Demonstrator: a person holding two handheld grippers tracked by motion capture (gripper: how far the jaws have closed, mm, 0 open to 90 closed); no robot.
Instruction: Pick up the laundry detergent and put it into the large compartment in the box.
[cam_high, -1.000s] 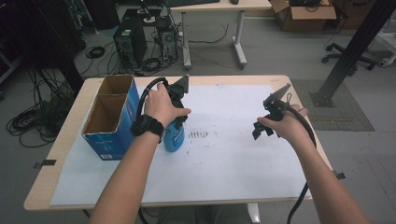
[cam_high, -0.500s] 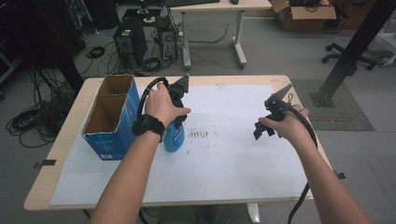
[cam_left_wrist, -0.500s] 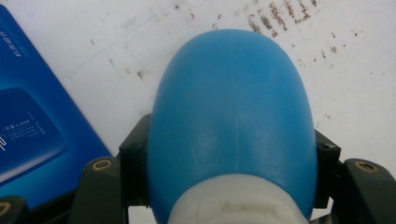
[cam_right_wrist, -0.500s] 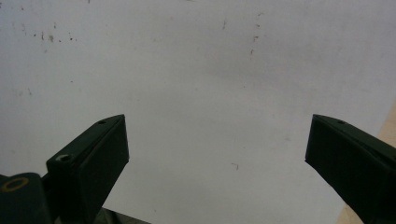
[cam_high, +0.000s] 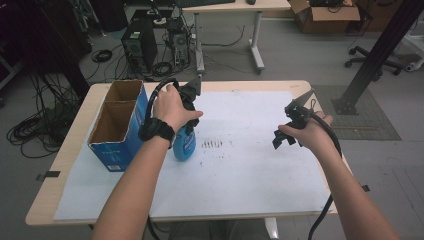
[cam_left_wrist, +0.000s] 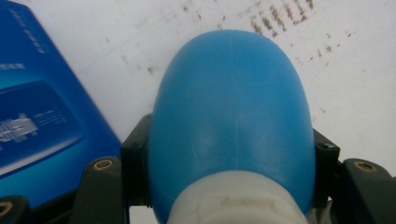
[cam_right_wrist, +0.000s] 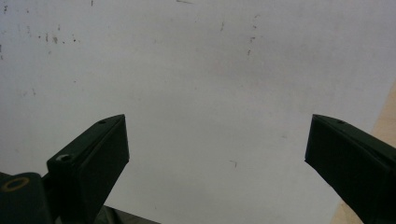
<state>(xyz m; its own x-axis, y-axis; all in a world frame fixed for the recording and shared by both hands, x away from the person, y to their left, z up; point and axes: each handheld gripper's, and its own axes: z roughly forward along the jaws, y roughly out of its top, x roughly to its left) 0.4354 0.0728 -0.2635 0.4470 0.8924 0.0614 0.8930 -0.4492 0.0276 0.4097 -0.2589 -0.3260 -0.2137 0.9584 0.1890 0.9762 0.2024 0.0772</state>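
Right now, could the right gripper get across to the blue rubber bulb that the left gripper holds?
Probably yes. The right gripper hovers with jaws open over bare white paper, and nothing lies between it and the blue rubber bulb. The left gripper is clamped across the bulb, leaving little free surface.
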